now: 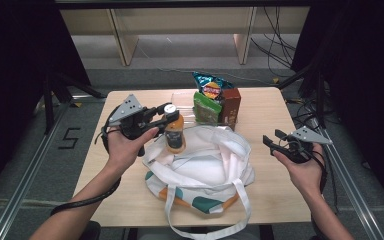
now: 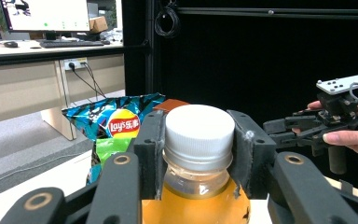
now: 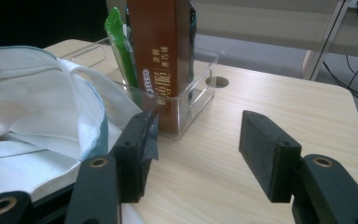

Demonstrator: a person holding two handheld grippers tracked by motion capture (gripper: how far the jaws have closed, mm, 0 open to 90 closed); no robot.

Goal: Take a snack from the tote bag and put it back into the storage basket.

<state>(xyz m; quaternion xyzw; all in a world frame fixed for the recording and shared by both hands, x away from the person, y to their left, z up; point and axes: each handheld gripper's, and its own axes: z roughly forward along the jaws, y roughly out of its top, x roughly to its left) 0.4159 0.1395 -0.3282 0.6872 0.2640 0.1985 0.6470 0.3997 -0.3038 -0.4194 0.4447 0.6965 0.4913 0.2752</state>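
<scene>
My left gripper (image 1: 164, 115) is shut on the neck of an orange drink bottle (image 1: 175, 131) with a white cap (image 2: 199, 129). The bottle hangs upright over the left rim of a white tote bag (image 1: 205, 167) that lies open at the middle of the table. In the left gripper view the black jaws press the neck just under the cap. My right gripper (image 1: 271, 140) is open above the table's right side, level with the bag's right edge. Its pads (image 3: 269, 154) stand wide apart with nothing between them.
A clear plastic bin (image 1: 182, 106) at the back of the wooden table (image 1: 275, 190) holds a blue chip bag (image 1: 211, 87), a green packet (image 1: 205, 107) and a brown carton (image 1: 231, 106). The tote's straps (image 1: 242, 210) hang over the front edge. Metal rails flank the table.
</scene>
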